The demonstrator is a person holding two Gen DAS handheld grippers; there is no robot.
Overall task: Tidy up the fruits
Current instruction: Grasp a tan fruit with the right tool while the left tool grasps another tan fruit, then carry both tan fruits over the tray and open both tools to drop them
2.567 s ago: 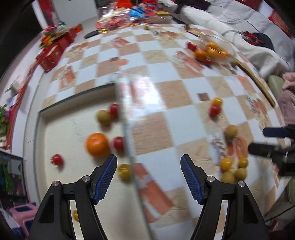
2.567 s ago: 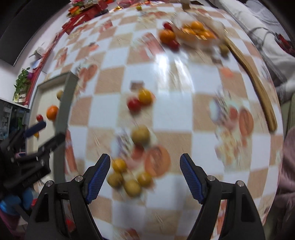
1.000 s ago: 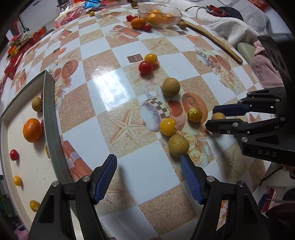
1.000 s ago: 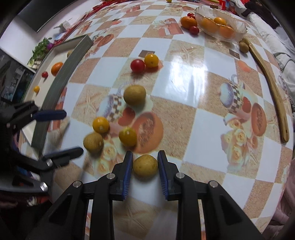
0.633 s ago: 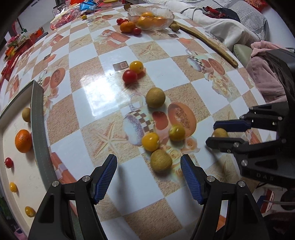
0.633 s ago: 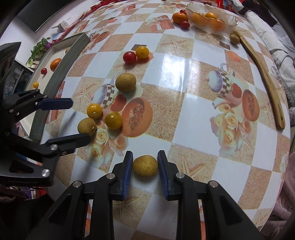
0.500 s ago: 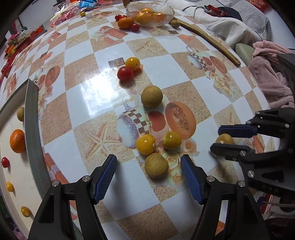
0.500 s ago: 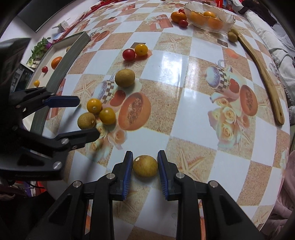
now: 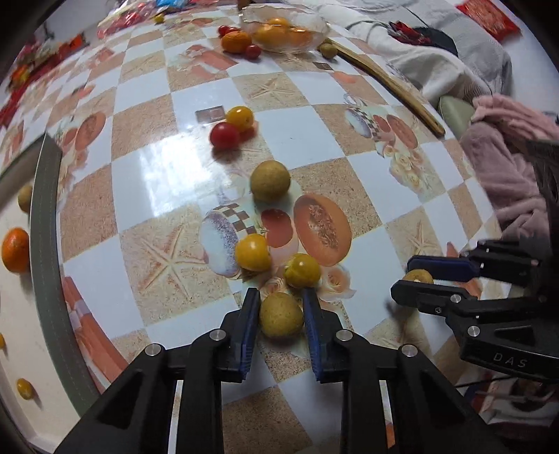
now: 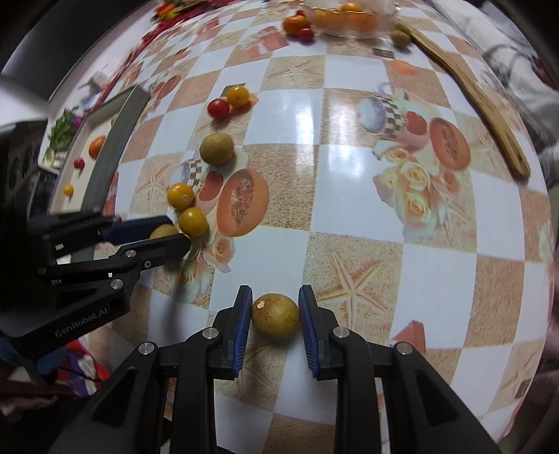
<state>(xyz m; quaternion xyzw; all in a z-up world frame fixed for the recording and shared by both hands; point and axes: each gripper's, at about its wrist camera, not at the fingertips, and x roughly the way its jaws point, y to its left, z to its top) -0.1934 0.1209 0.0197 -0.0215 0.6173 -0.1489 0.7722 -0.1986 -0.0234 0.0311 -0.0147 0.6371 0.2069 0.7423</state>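
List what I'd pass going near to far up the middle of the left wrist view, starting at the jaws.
Brown fruit in the left gripper → two yellow tomatoes → a second brown fruit → red tomato → yellow tomato behind it → orange → glass bowl.

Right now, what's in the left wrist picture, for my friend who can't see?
The left gripper squeezes a brown fruit on a checkered table. Two yellow fruits lie just beyond it, and a glass bowl sits far back.
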